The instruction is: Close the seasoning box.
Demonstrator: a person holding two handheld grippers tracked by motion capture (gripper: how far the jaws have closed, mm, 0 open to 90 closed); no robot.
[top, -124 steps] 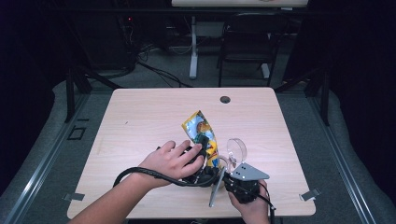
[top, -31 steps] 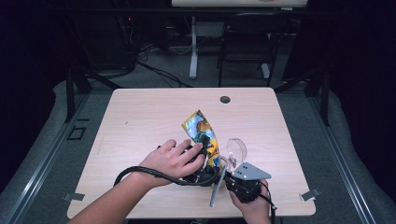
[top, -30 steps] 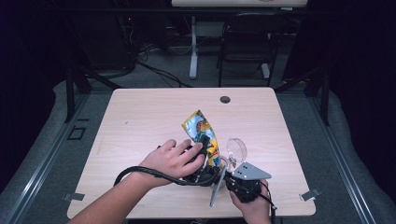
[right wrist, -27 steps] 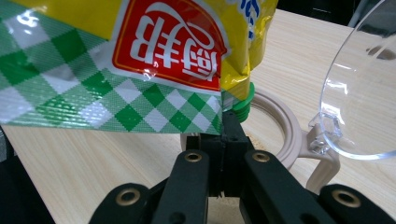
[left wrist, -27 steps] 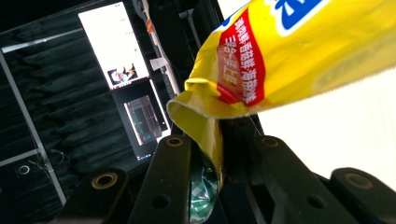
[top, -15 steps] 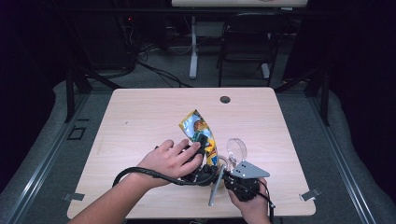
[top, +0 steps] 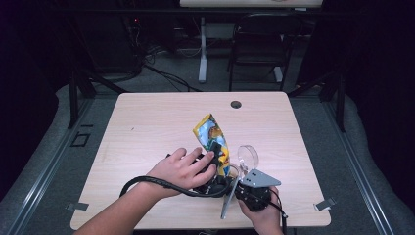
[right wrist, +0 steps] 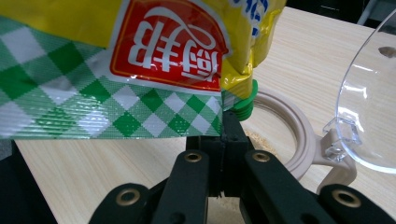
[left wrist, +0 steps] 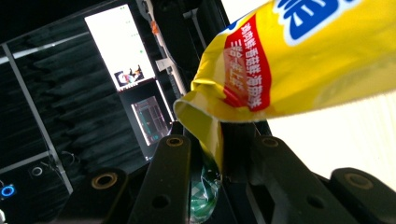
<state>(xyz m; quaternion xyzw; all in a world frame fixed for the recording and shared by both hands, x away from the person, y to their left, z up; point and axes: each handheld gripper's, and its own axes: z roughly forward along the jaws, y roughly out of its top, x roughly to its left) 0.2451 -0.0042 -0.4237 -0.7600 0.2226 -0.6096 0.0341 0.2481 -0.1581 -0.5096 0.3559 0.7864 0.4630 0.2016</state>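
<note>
A yellow snack bag [top: 211, 134] with a red label and a green-checked sealed end stands tilted over the front middle of the table [top: 147, 122]. My left gripper [top: 215, 152], under the person's left hand, is shut on the bag; in the left gripper view a folded yellow corner of the bag [left wrist: 289, 60] sits pinched between the black jaws of the left gripper [left wrist: 219, 158]. My right gripper [top: 234, 177], with its grey plate on top, comes in from the front. In the right gripper view the right gripper [right wrist: 222, 135] is shut on the checked edge of the bag [right wrist: 140, 60].
A beige ring [right wrist: 289, 126] with a hinged clear lid [right wrist: 369, 93] lies just right of the bag, the lid [top: 248, 156] standing up. A green ribbed piece [right wrist: 247, 100] sits by the bag's corner. A dark cable port [top: 236, 104] is at the table's far edge.
</note>
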